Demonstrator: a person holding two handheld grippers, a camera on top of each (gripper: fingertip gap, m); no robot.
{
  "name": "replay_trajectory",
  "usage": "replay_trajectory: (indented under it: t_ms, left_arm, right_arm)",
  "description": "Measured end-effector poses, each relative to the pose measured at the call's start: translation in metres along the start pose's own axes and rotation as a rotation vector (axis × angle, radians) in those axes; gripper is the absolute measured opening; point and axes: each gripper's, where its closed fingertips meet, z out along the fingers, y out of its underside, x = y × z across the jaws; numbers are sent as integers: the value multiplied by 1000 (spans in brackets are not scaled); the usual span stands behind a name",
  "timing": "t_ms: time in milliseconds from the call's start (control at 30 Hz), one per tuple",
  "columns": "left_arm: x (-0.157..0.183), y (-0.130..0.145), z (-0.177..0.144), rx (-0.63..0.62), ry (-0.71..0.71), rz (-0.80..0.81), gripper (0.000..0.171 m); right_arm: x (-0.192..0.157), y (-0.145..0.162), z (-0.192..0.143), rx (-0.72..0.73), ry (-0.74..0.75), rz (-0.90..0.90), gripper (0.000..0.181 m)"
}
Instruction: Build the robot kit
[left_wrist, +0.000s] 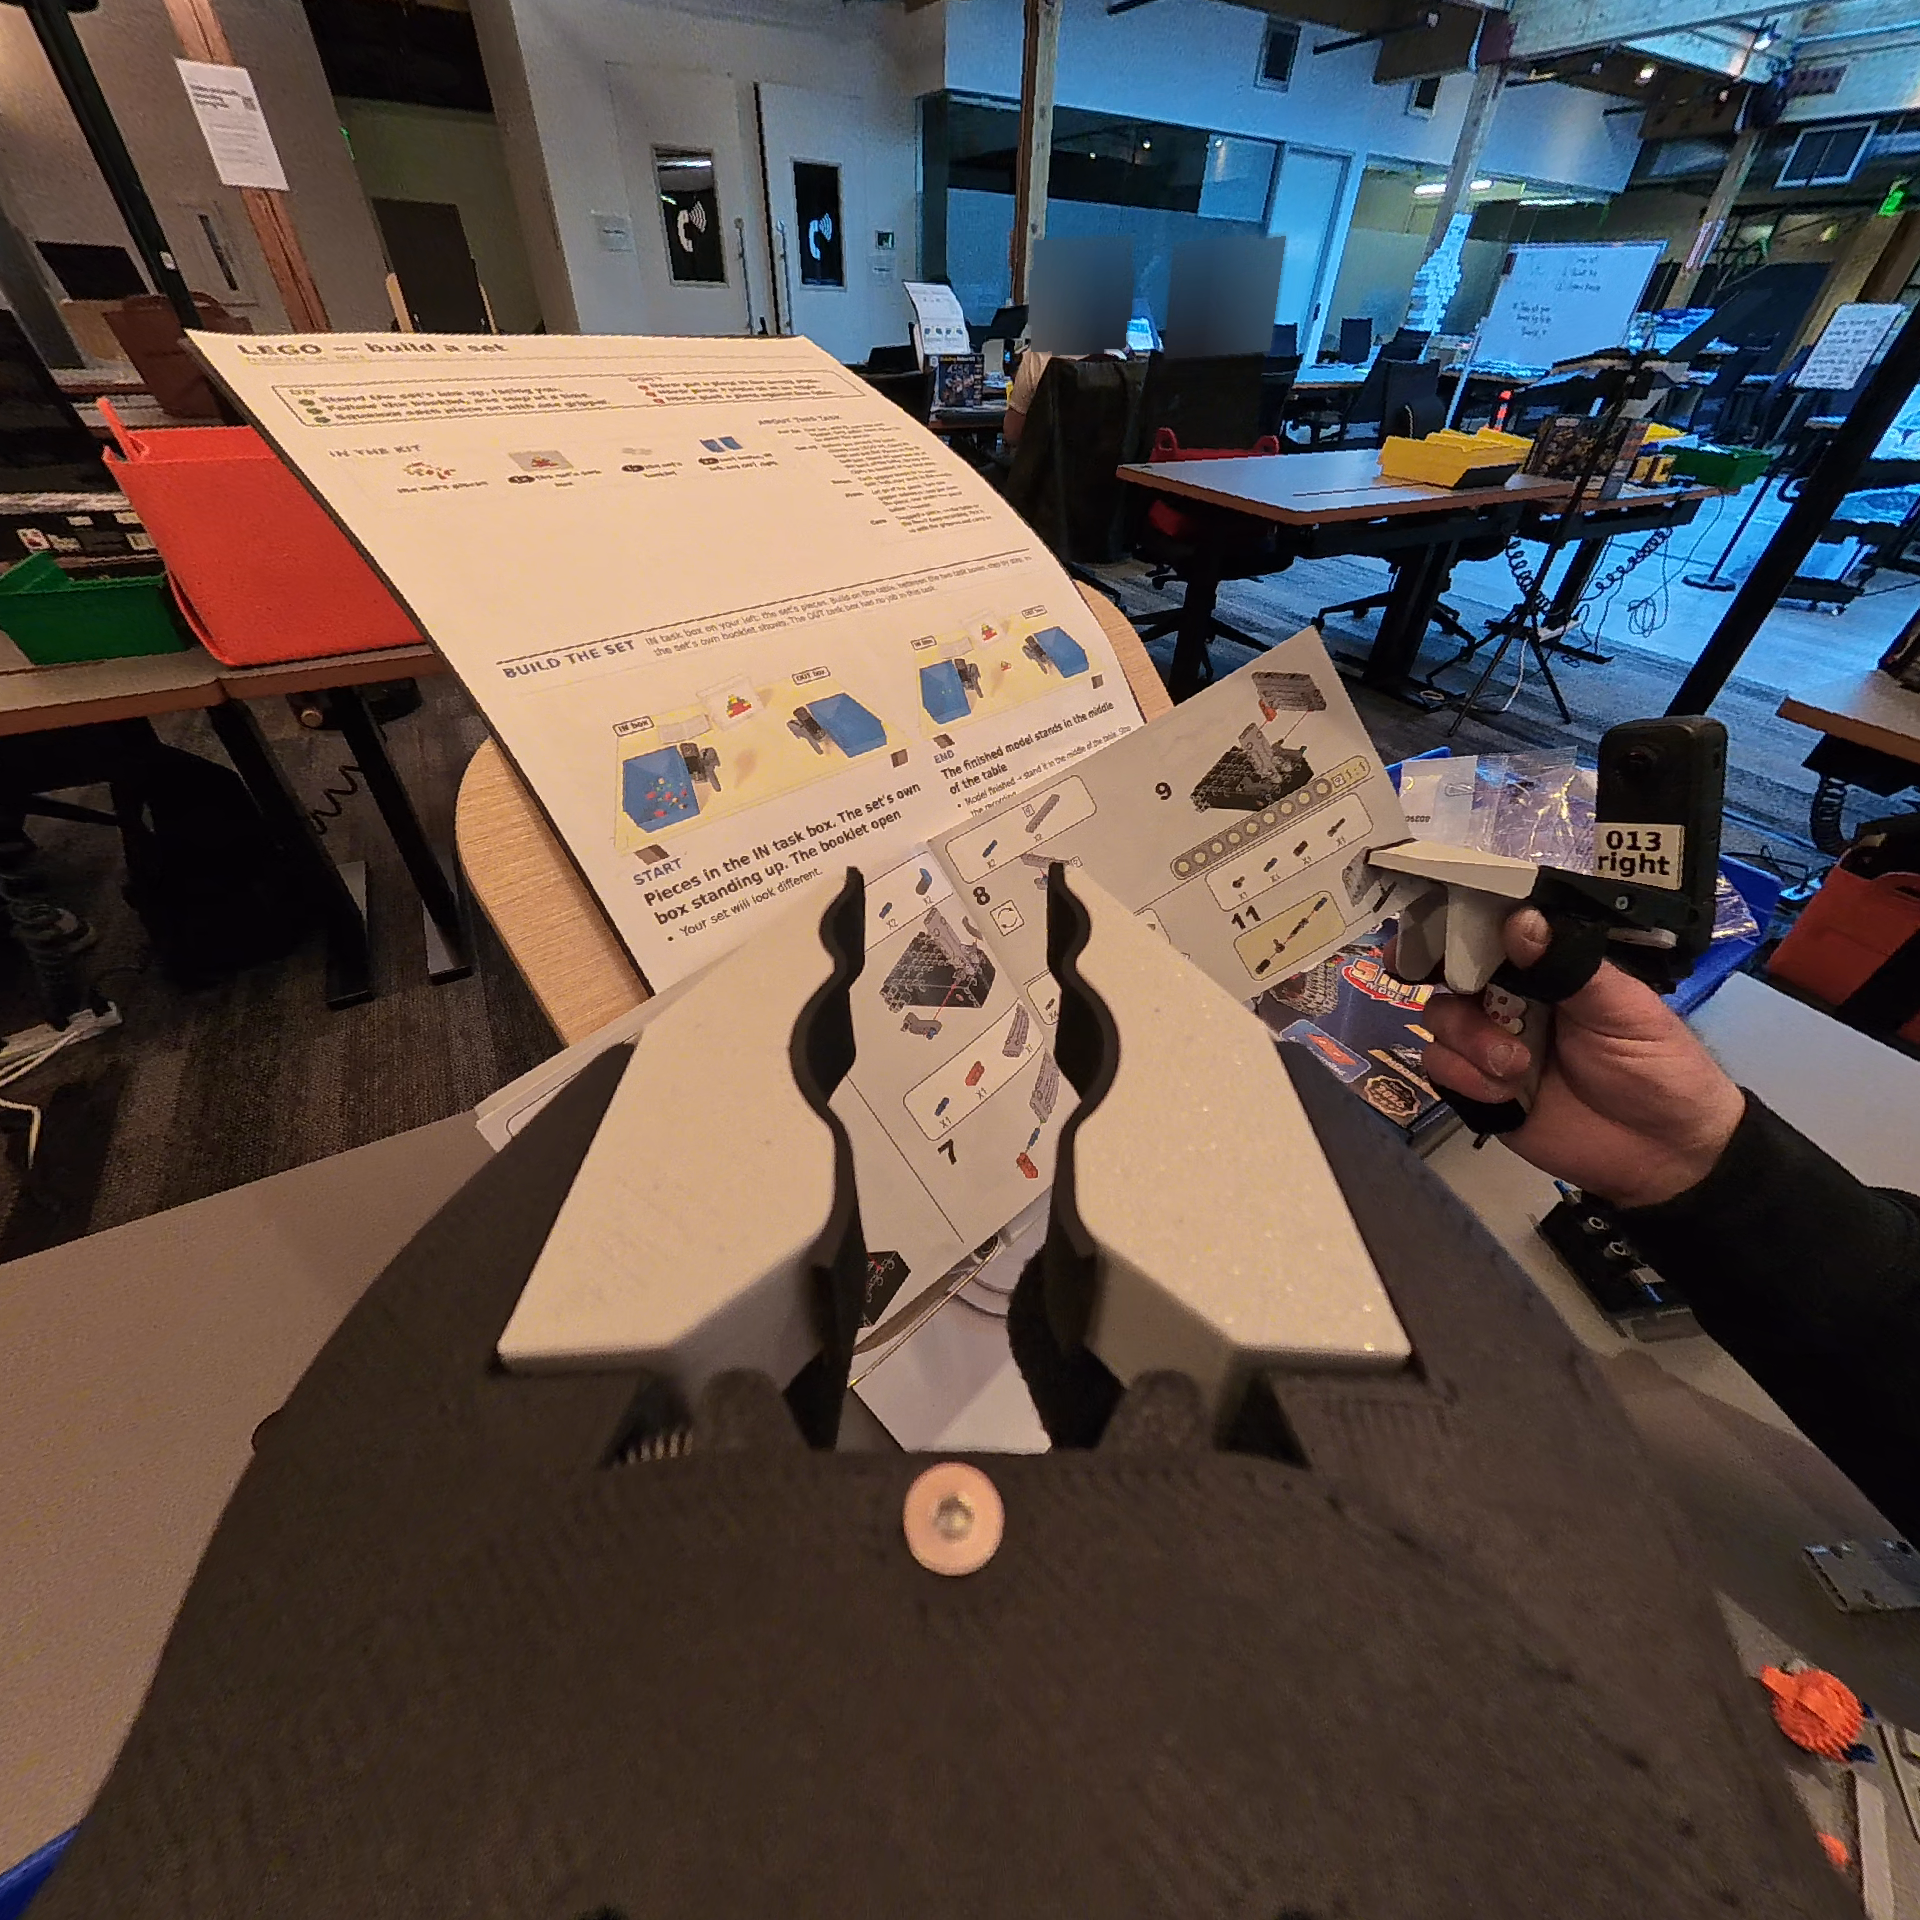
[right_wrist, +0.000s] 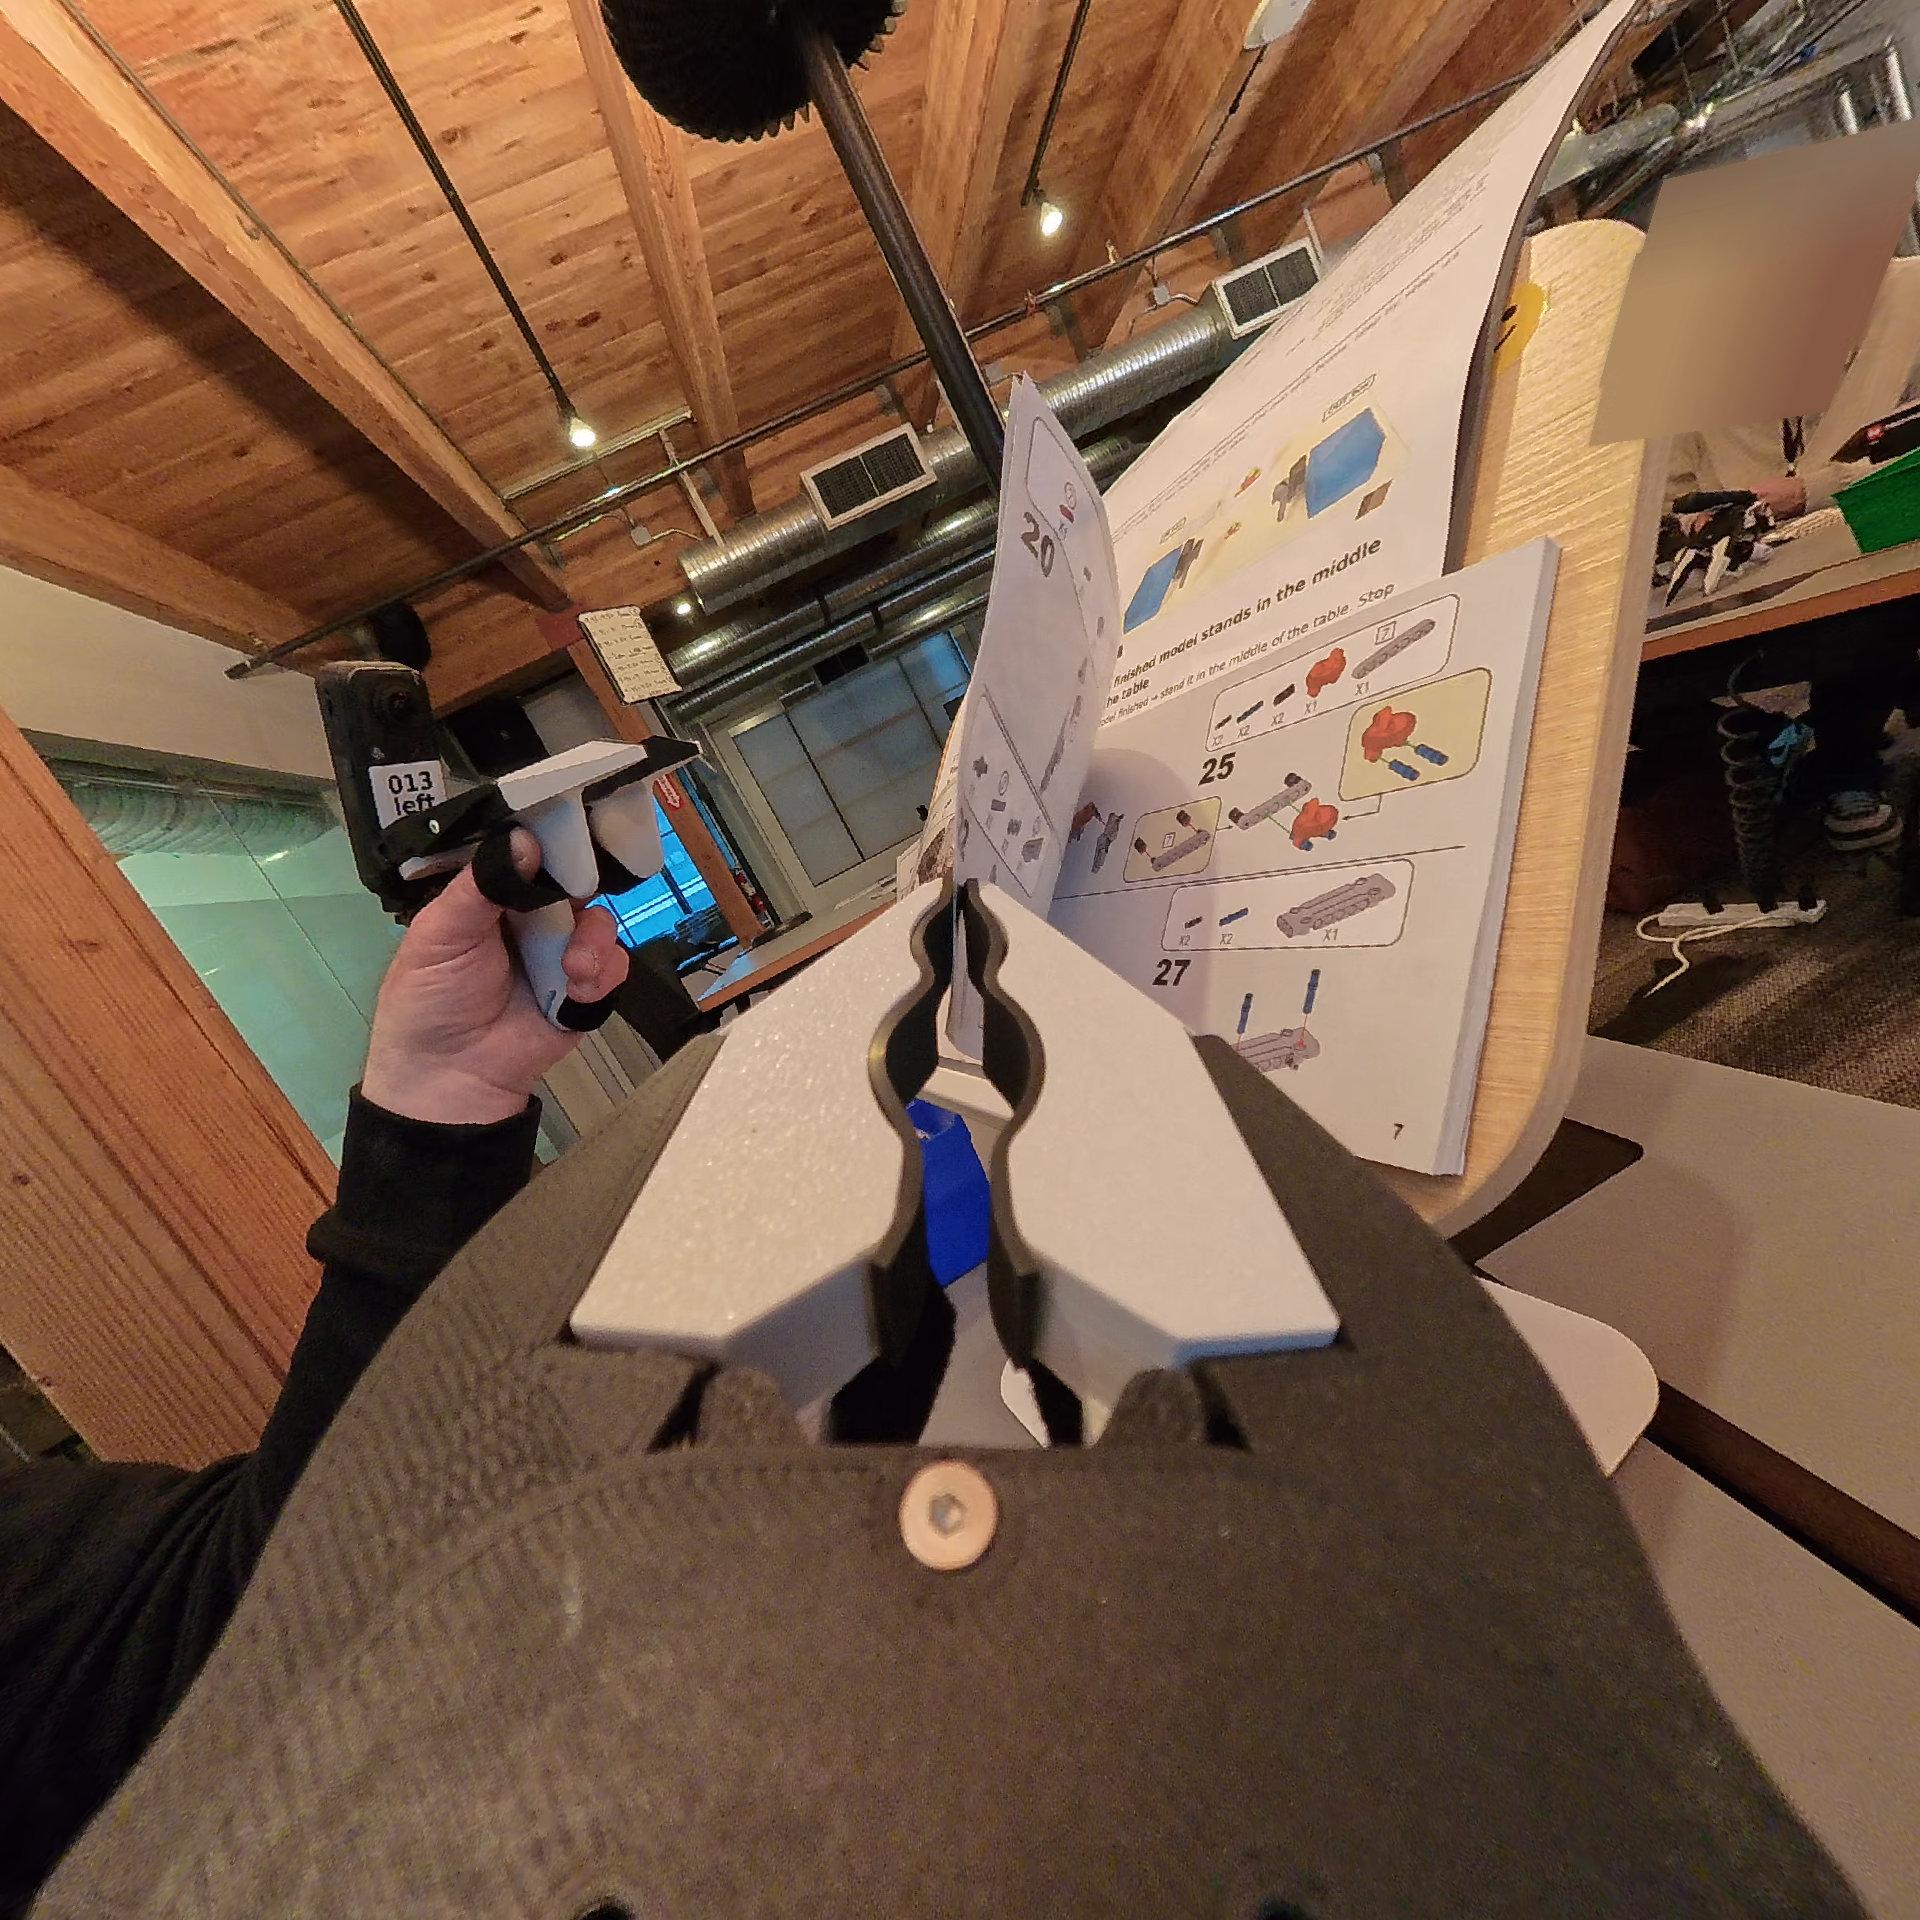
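Right wrist view shows a lifted page of the instruction booklet pinched at its lower edge between the tips of the right gripper, which is closed on the paper. The page stands nearly upright, its long axis running up and away from the fingertips, and it curls toward the spine of the booklet, which rests open on a light wooden stand in front of a large printed sheet. Left wrist view shows the left gripper with its fingers apart and nothing between them (the open booklet lies just beyond). The right gripper holds the page's outer edge off to the right, so the right hand is nearer the page. A blue bin sits behind it.
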Motion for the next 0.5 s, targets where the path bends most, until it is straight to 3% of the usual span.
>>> replay_trajectory:
  t_ms: [500]
  left_arm:
    - [0, 0, 0, 0, 1, 2, 32]
  right_arm:
    - [0, 1, 2, -4, 16, -15, 0]
